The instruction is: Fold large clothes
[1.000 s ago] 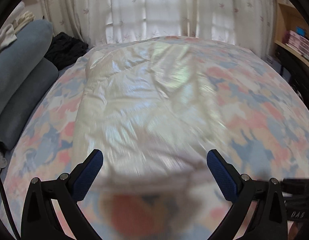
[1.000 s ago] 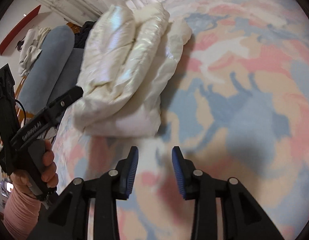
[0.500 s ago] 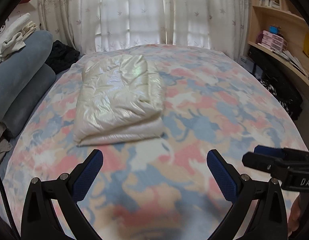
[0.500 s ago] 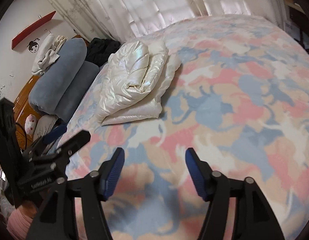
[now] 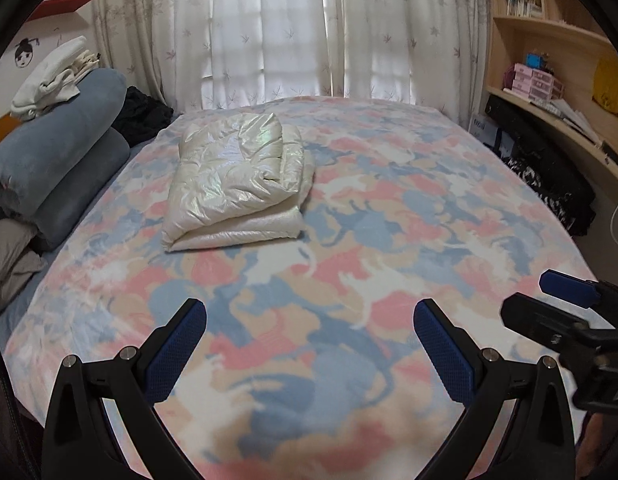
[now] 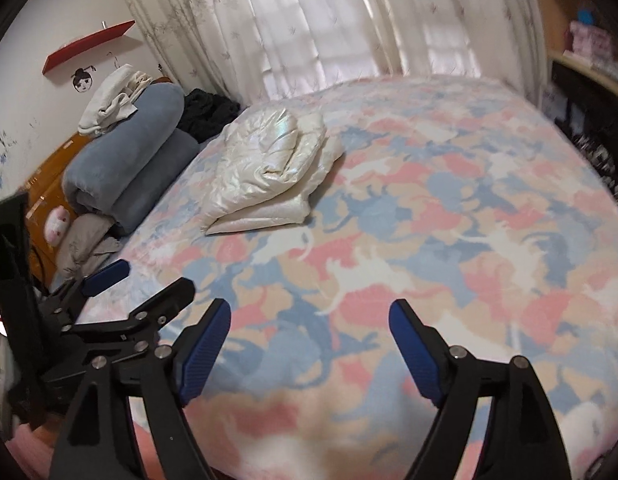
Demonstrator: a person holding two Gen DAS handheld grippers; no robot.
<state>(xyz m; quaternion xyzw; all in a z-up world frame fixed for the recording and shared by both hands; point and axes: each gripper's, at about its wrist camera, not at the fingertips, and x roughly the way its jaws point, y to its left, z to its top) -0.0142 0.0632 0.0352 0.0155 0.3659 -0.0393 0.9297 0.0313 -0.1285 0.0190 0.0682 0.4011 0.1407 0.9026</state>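
Observation:
A shiny cream puffer jacket (image 5: pixel 237 184) lies folded into a thick rectangular bundle on the far left part of the bed (image 5: pixel 389 240); it also shows in the right wrist view (image 6: pixel 269 172). My left gripper (image 5: pixel 309 344) is open and empty, well back from the jacket over the near part of the bed. My right gripper (image 6: pixel 309 344) is open and empty too, also far back from the jacket. Each gripper shows in the other's view, the right one at the right edge (image 5: pixel 569 312), the left one at the lower left (image 6: pixel 121 300).
Rolled blue-grey blankets (image 5: pixel 57 168) with white clothes (image 5: pixel 53 76) on top lie along the bed's left side, beside a black garment (image 5: pixel 143 116). Curtains (image 5: pixel 309 28) hang behind the bed. A shelf unit (image 5: pixel 549 60) and dark bags (image 5: pixel 549 176) stand on the right.
Both grippers have pulled back from the jacket toward the near edge of the bed. The right gripper's jaws have opened wider. The folded jacket stays in place.

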